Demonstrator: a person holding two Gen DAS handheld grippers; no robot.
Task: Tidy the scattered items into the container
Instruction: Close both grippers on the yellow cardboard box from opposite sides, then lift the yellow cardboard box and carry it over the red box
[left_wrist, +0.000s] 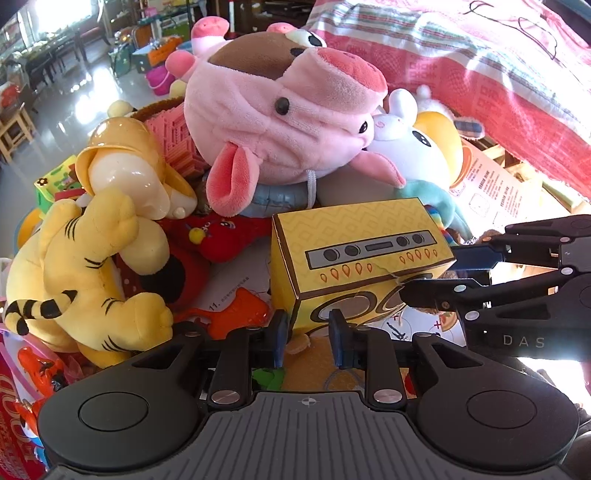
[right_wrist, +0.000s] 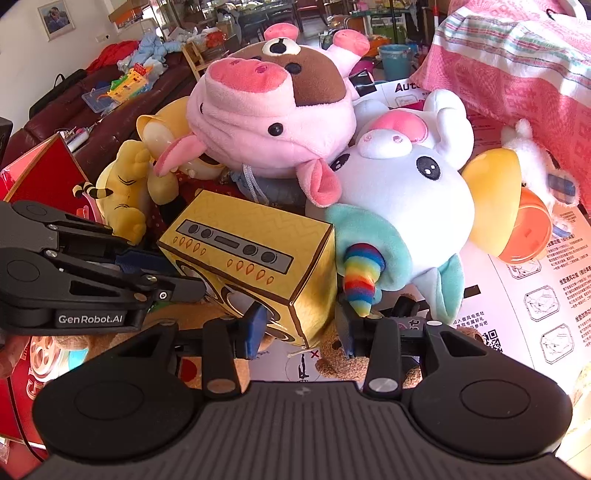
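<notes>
Yellow cardboard box (left_wrist: 354, 258), printed like a stove, sits between both grippers. The left gripper (left_wrist: 308, 339) is partly open, its blue pads straddling the box's lower corner. The right gripper (right_wrist: 301, 328) is parted wider around the opposite corner, neither clearly clamped. One pink pig plush (right_wrist: 269, 110), one white unicorn plush (right_wrist: 406, 192) and one tiger plush (left_wrist: 92, 266) crowd close behind, leaving little free room.
</notes>
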